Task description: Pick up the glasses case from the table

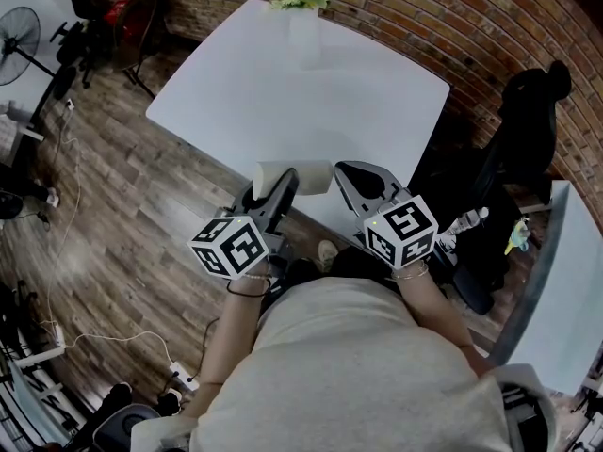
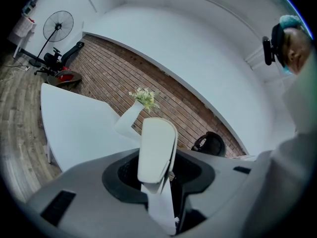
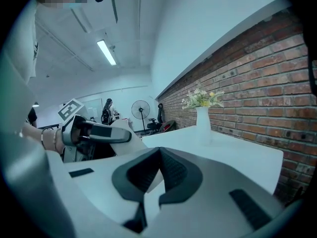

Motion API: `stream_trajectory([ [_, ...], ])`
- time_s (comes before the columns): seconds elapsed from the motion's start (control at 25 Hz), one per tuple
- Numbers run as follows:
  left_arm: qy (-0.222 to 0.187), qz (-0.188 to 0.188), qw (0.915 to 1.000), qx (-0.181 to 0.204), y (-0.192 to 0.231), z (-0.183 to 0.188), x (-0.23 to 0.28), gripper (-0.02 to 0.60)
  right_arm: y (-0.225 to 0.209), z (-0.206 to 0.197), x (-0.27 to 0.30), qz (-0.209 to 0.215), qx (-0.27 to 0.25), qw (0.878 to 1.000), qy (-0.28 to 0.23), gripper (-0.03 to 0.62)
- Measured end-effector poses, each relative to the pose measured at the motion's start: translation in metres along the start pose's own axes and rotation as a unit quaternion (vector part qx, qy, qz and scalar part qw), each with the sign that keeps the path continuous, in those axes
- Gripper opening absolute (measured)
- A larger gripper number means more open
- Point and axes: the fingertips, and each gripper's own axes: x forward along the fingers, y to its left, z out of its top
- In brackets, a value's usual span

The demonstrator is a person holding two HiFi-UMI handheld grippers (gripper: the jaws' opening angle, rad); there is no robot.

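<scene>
Glasses case (image 1: 294,179): white, smooth, oblong, with rounded ends. A seam is seen along one long side in the left gripper view (image 2: 157,150). It is held off the table top, at the near edge of the white table (image 1: 283,92) as seen from the head view. About half its length is left sticking out past the jaw tips.

Left gripper (image 1: 281,191): jaws are clamped on the case, one on each broad face. The case is gripped by its lower end, with the free end tilted up and away. The marker cube (image 1: 231,246) is seen at the wrist end.

Right gripper (image 3: 159,157): jaws are pressed together and nothing is held between them. It is kept just beside the left gripper, over the same table edge, and is not touching the case.

Surroundings: a white vase (image 3: 203,125) with pale flowers (image 3: 202,99) is placed at the far end of the table, next to a brick wall (image 1: 452,26). A wooden floor (image 1: 113,196) and a standing fan (image 1: 17,31) are noted on the left.
</scene>
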Motion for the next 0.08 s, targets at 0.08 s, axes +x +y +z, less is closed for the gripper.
stream_trajectory([
  [0.08,0.000,0.001,1.0000,-0.003,0.0005,-0.0011,0.0007,0.153,-0.0002,-0.0023,0.0008,0.002,-0.004,1.000,0.004,-0.002],
])
